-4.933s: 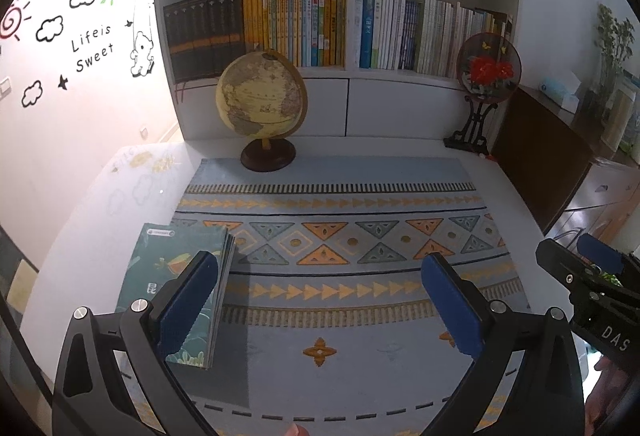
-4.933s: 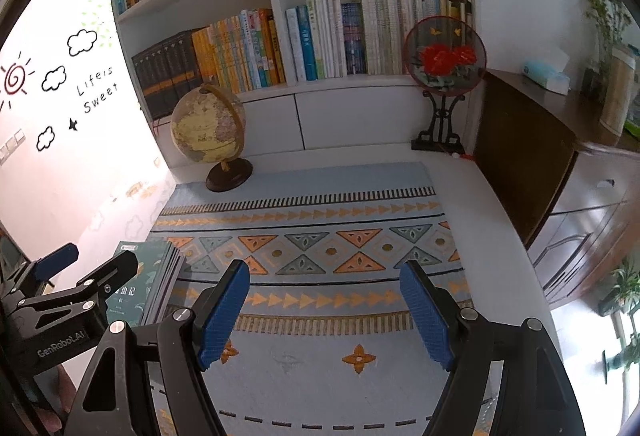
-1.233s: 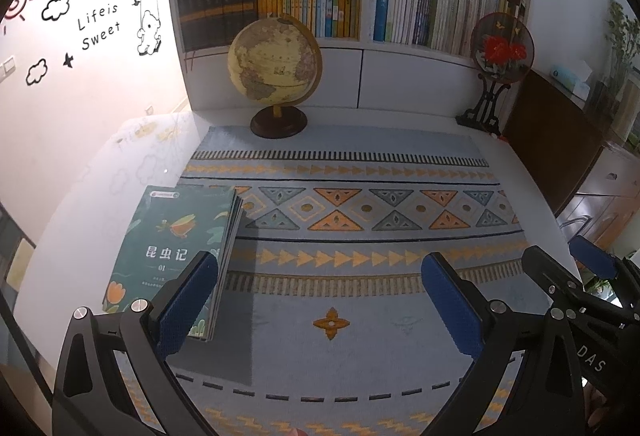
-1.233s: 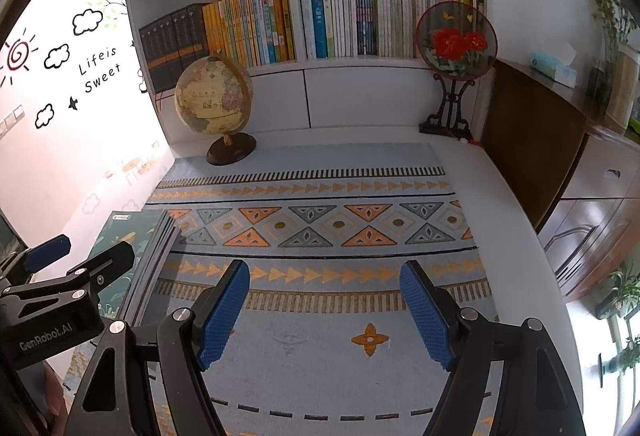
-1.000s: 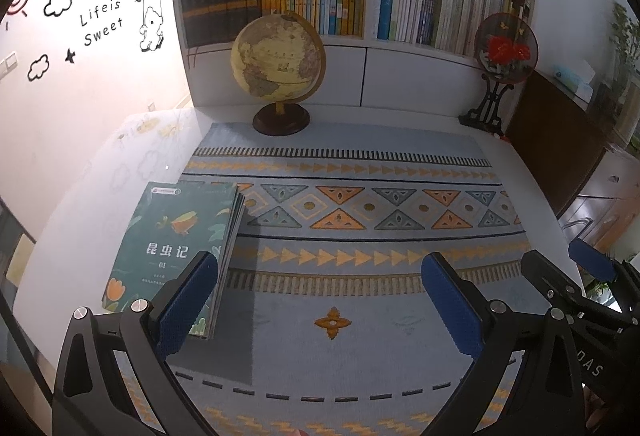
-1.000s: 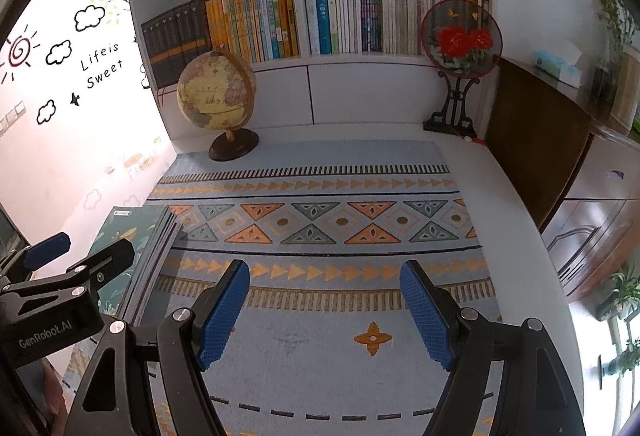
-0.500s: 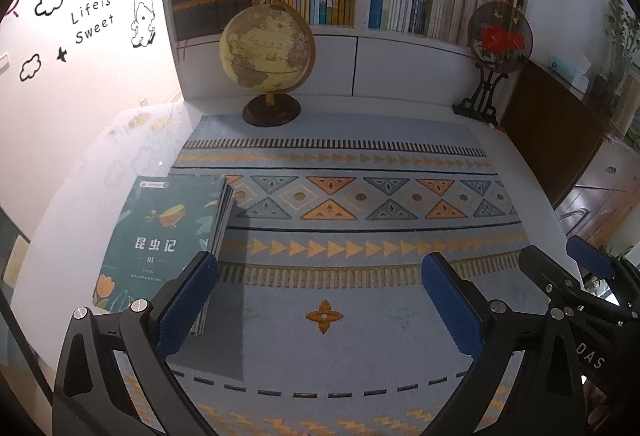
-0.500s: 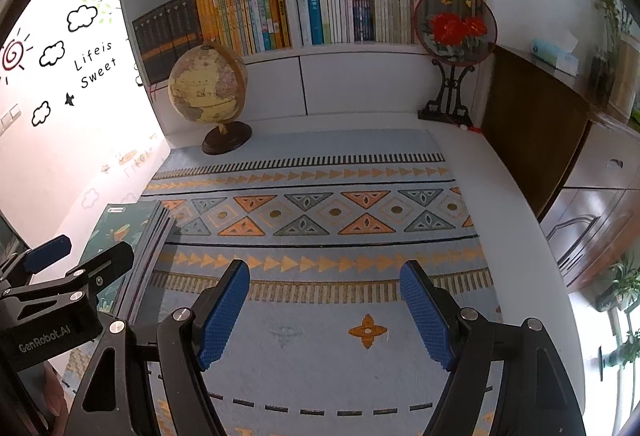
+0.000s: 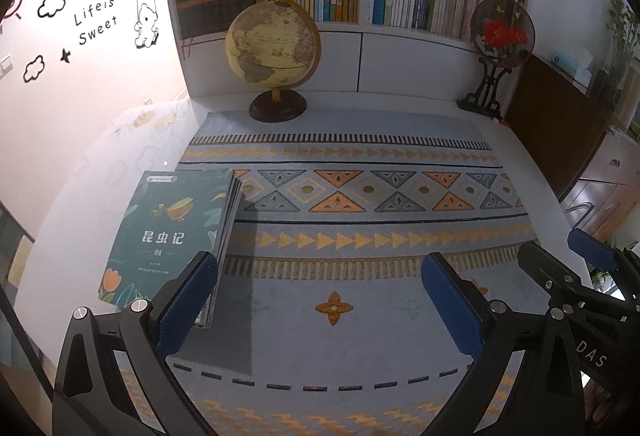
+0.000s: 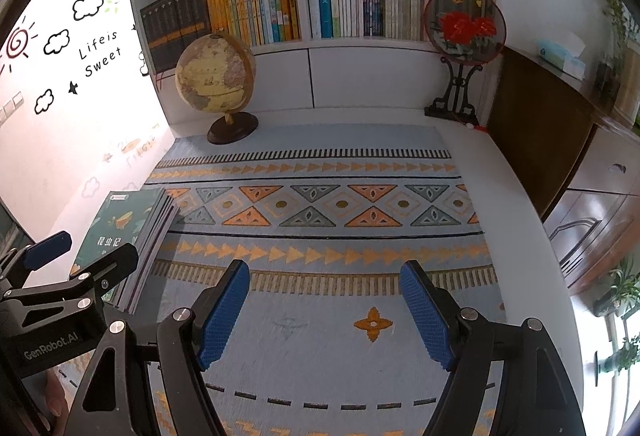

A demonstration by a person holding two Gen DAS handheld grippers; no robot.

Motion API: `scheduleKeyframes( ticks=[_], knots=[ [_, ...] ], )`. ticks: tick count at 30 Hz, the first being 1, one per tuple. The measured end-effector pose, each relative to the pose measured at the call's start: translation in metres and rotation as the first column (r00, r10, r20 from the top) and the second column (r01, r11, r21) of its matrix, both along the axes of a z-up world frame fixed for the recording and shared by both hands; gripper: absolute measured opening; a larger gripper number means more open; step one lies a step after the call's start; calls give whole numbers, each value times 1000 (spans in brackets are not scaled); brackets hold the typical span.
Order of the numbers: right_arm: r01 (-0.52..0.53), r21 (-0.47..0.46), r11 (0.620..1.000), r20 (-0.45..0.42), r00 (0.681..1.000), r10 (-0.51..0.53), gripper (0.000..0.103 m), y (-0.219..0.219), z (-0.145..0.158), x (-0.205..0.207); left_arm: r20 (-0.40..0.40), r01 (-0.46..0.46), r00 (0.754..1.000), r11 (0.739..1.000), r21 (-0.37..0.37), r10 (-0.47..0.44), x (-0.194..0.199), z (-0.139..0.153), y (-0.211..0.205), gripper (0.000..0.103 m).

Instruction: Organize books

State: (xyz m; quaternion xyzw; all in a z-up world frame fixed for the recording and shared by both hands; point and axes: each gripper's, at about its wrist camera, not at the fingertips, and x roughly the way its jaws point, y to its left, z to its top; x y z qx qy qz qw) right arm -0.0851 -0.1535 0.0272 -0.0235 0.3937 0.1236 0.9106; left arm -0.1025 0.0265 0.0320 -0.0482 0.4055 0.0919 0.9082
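Both released and empty above the patterned mat [image 9: 360, 320]: left gripper [image 9: 320, 300], right gripper [image 10: 324, 312]; stack of books [image 9: 176, 232] flat at mat's left edge, beside left gripper's left finger [image 9: 188, 300].

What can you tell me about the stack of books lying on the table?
The stack of books lies flat at the left edge of the patterned mat, partly on the bare white table. Several thin paperbacks, edges slightly fanned. The top cover is dark teal with a bird, leaves, an orange tulip and white Chinese characters. Neither gripper touches it.
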Motion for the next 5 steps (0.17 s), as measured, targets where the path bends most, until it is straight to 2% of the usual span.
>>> scheduleKeyframes(
  ticks=[5],
  knots=[
    [-7, -10, 1000, -2, 1000, 7, 76, 4, -1, -4, -10, 0, 1000, 1000, 1, 0, -3, -3, 2, 102]
  ],
)
